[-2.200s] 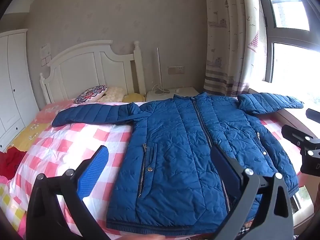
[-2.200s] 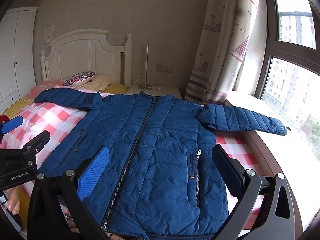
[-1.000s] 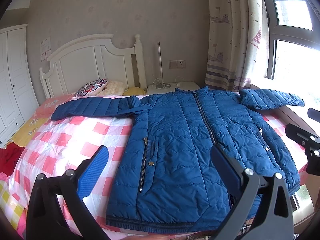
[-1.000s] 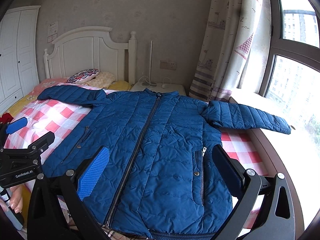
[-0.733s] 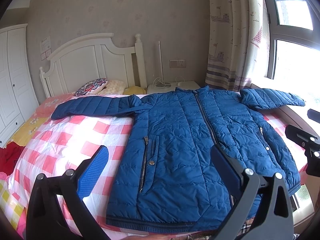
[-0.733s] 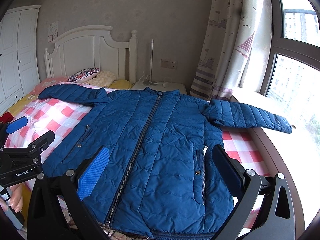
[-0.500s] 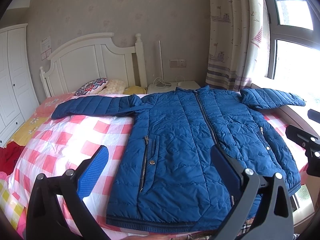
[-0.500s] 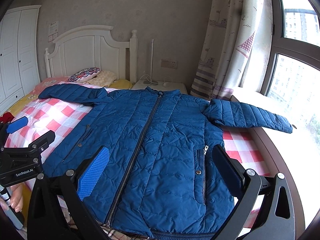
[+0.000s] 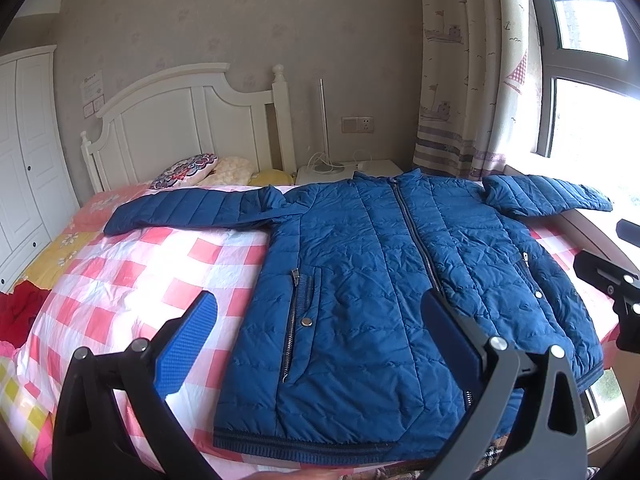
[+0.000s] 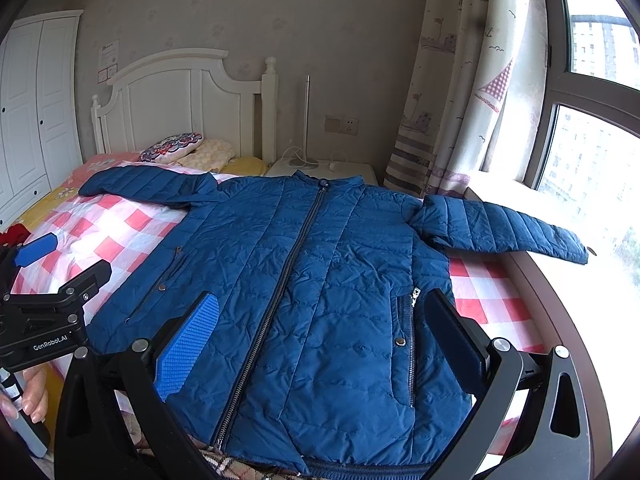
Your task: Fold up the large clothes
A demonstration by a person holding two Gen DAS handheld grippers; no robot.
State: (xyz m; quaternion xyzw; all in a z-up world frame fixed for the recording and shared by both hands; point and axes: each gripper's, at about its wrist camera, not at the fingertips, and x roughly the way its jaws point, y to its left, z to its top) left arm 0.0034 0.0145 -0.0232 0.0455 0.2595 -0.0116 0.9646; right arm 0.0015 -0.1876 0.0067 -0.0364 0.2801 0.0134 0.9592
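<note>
Still flat: jacket [image 9: 380,280] unmoved | left tongs [image 9: 320,344] released | right tongs [image 10: 324,344] released, both unshifted

Blue quilted puffer jacket [image 9: 360,280] [image 10: 320,280]: flat on pink-and-white checked bed [image 9: 132,268], front up, centre zip closed. Sleeves spread outward; one along the bed toward the pillows, the other reaching over the window ledge. Hem nearest the cameras. Zipped side pockets with snaps.

Bed [image 9: 120,264] w/ pink-white checked cover, white headboard [image 9: 180,120] at far end. Blue quilted jacket [image 9: 380,280] flat on it, zip up, sleeves spread out to both sides. Patterned pillow [image 9: 188,168] + pale cushion [image 9: 232,168] by headboard, red cloth [image 9: 16,312] at left edge
</note>
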